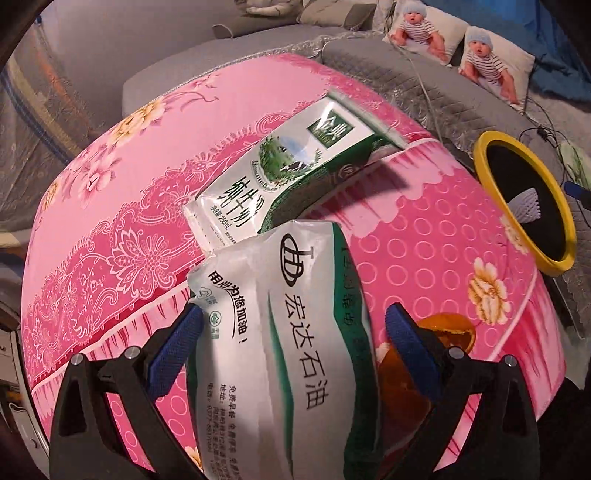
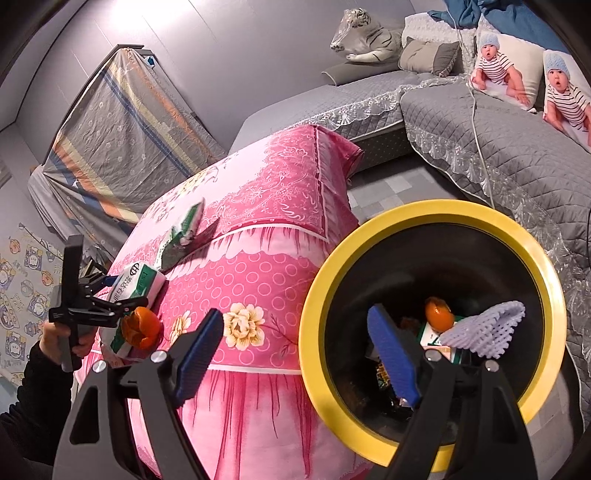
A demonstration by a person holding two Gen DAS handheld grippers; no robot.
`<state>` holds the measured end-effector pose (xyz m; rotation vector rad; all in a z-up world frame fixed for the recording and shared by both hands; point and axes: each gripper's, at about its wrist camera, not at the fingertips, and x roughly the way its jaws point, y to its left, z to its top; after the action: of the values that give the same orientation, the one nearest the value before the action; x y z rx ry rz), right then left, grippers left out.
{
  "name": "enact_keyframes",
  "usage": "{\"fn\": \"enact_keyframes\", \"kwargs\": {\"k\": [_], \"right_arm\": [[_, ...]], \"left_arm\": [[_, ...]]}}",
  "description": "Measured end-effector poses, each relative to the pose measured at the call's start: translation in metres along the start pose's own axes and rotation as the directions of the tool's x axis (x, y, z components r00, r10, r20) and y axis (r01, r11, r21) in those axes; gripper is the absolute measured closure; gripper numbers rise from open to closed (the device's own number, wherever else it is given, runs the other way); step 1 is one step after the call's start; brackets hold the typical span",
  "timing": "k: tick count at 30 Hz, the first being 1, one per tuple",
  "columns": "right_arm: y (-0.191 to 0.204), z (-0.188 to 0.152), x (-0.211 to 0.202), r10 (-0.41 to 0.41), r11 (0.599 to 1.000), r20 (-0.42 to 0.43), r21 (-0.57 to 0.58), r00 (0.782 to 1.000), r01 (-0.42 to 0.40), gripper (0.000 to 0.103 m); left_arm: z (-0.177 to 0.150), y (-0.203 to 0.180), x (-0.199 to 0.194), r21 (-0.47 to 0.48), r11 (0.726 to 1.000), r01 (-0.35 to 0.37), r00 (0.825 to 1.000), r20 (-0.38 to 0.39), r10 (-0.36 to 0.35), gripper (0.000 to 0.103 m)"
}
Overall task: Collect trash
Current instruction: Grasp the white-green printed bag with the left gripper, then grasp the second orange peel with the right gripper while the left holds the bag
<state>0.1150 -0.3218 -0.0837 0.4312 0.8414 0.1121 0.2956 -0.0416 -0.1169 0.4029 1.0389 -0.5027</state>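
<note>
A white-and-green tissue pack (image 1: 291,332) lies on the pink floral cloth (image 1: 129,192) between the open fingers of my left gripper (image 1: 295,325); its left edge touches the left pad. A green-and-white milk carton (image 1: 291,166) lies just beyond it. An orange peel (image 1: 450,336) sits to the right of the pack. My right gripper (image 2: 295,347) is open and empty, at the rim of the yellow-rimmed black bin (image 2: 406,214). The bin holds an orange peel (image 2: 437,314), a white foam net (image 2: 487,328) and wrappers. The right wrist view also shows the left gripper (image 2: 122,291) at the pack (image 2: 138,284).
A grey quilted sofa (image 2: 498,155) with baby-print pillows (image 2: 506,70) stands behind the bin. A white cable (image 2: 476,122) hangs across it. A toy tiger (image 2: 369,33) lies at the back. A covered rack (image 2: 122,136) leans at the far left.
</note>
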Motion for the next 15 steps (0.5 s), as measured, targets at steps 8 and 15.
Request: {"fn": "enact_keyframes", "kwargs": {"k": [8, 15], "right_arm": [[0.019, 0.002, 0.000, 0.003, 0.998, 0.008, -0.065, 1.000, -0.003, 0.026], [0.082, -0.001, 0.010, 0.163, 0.957, -0.034, -0.238, 0.986, -0.166, 0.026]], "left_arm": [[-0.008, 0.026, -0.013, -0.086, 0.993, 0.076, 0.997, 0.026, -0.074, 0.069], [-0.022, 0.039, -0.047, -0.096, 0.991, 0.090, 0.988, 0.133, -0.077, 0.083]]}}
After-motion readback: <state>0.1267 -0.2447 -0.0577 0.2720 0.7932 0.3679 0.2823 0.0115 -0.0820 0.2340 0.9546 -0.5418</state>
